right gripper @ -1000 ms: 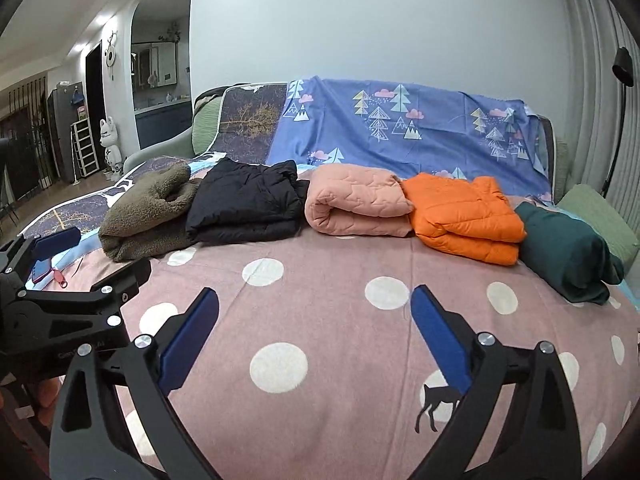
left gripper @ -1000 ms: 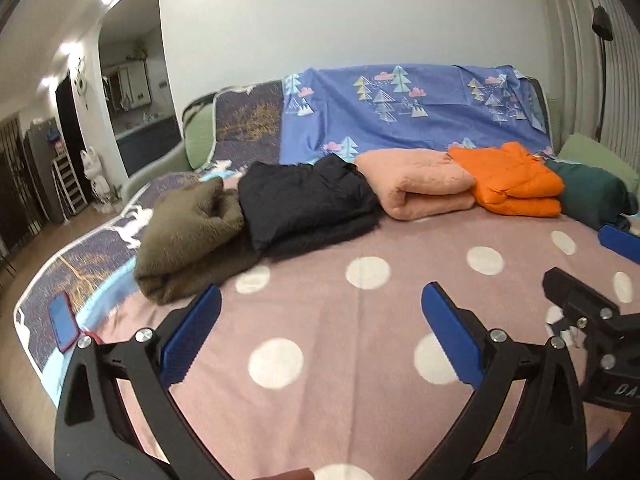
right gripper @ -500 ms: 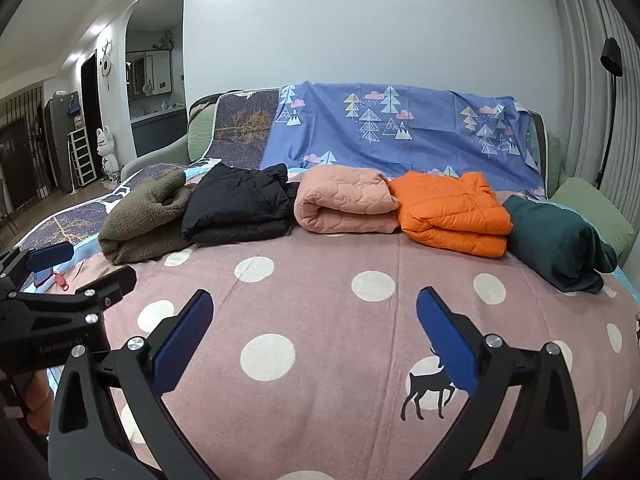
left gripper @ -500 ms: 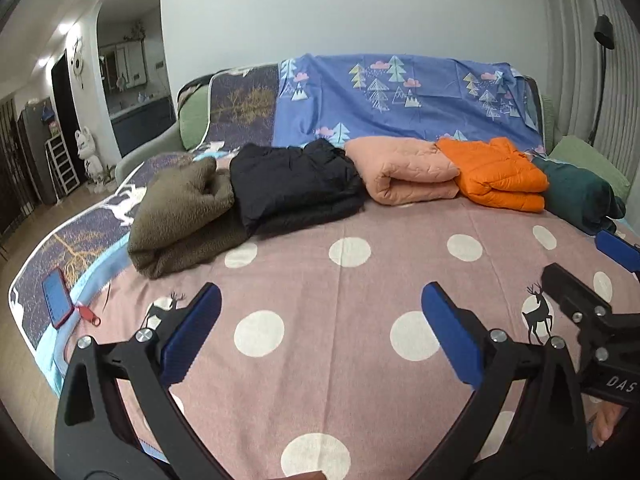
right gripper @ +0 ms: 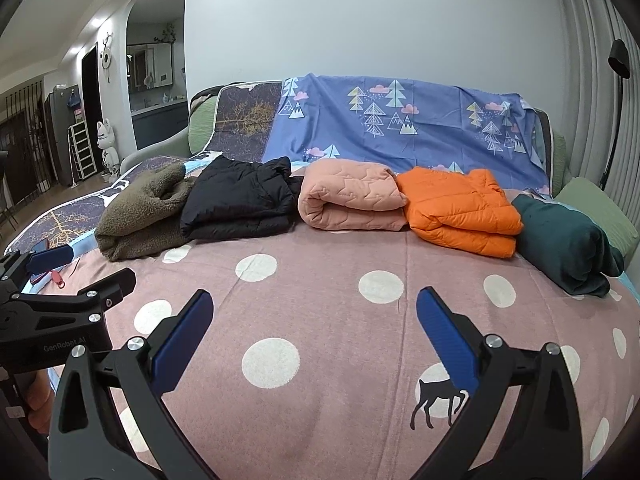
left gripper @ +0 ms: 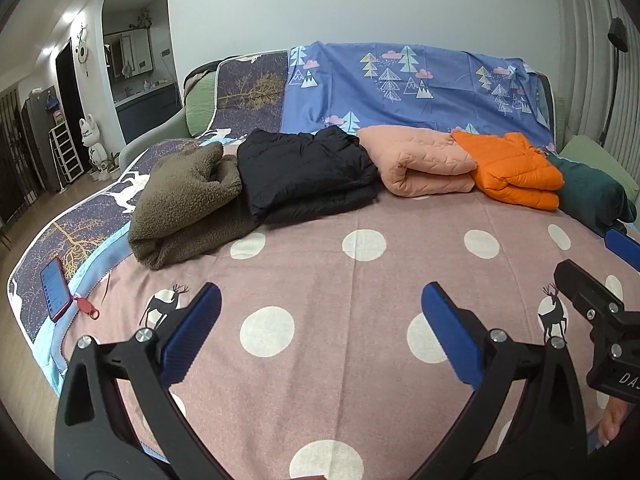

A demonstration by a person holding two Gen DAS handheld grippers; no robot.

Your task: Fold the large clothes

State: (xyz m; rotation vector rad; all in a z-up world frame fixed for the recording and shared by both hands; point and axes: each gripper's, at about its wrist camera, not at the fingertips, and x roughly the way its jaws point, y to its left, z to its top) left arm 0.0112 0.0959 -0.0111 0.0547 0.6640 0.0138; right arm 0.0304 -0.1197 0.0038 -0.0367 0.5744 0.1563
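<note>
Both tools are held low over the near part of the pink polka-dot blanket (left gripper: 320,264), empty. The left gripper (left gripper: 320,320) has its blue pads spread wide apart; the right gripper (right gripper: 314,322) is the same, nothing between its fingers.

The garments lie ahead, in a row across the far side of the blanket, touching or overlapping side to side. From the left: an olive fleece bundle (left gripper: 188,200), thick and nubby; a black puffer jacket (left gripper: 308,172), smooth; a salmon quilted roll (left gripper: 424,164); an orange quilted down jacket (left gripper: 516,170); a dark green soft bundle (right gripper: 568,240). All appear already folded — none lies spread out.

The row's long axis runs left to right, square to both tools. The left gripper is likely nearer the olive and black pieces, the right nearer the orange and green. A red-cased phone (left gripper: 54,290) lies on the left edge — well apart.
</note>
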